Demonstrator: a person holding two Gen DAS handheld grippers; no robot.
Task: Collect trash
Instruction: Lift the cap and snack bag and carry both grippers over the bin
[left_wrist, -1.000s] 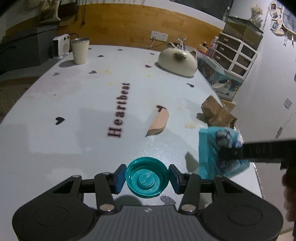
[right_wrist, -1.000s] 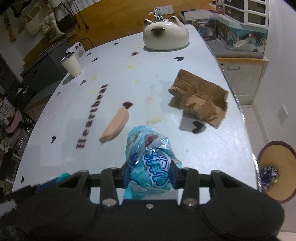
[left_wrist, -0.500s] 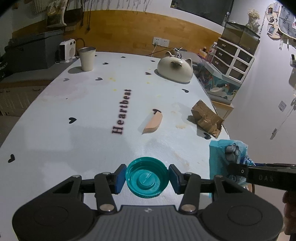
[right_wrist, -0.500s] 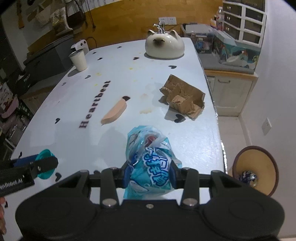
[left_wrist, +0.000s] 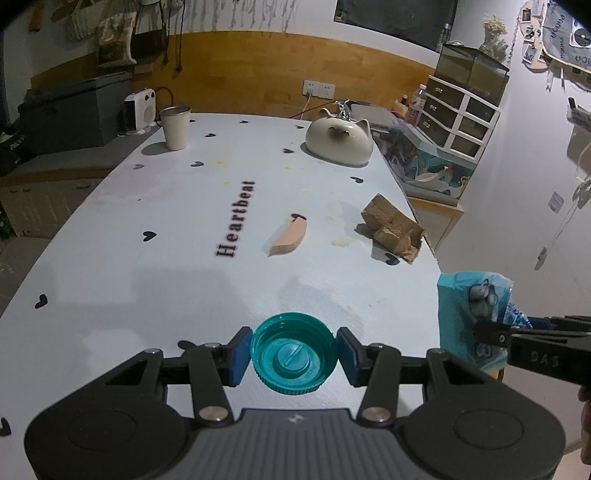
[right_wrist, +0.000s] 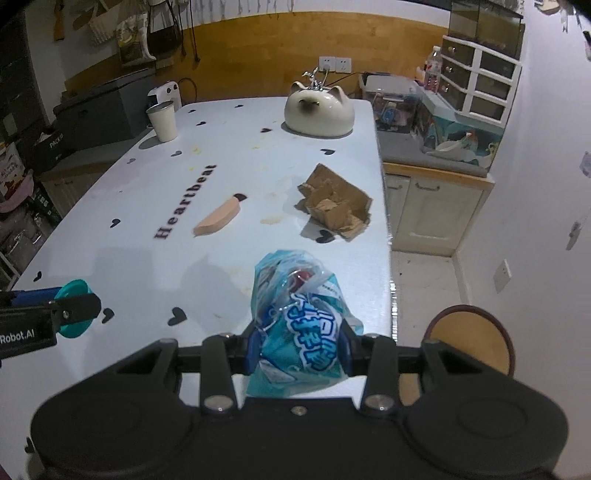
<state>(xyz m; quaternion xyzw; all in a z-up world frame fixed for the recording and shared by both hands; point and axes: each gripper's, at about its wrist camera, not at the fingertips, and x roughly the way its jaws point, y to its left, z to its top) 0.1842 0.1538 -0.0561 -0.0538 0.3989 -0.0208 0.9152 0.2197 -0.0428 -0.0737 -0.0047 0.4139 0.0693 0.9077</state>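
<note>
My left gripper (left_wrist: 294, 354) is shut on a teal bottle cap (left_wrist: 294, 353) and holds it above the white table's near edge. My right gripper (right_wrist: 298, 350) is shut on a crumpled blue plastic wrapper (right_wrist: 299, 325), held above the table's near right corner. The wrapper also shows in the left wrist view (left_wrist: 471, 317), and the cap in the right wrist view (right_wrist: 74, 308). On the table lie torn brown cardboard (right_wrist: 334, 203) and a peach-coloured wedge-shaped piece (right_wrist: 218, 220). A round brown bin (right_wrist: 472, 341) stands on the floor right of the table.
A cat-shaped ceramic pot (right_wrist: 319, 110) and a white cup (right_wrist: 162, 120) stand at the far end of the white table (right_wrist: 147, 206). Cabinets and drawers (right_wrist: 436, 206) line the right wall beyond the table edge.
Both grippers have risen and pulled back from the table, each still holding its item. More of the table and the floor bin shows now.
</note>
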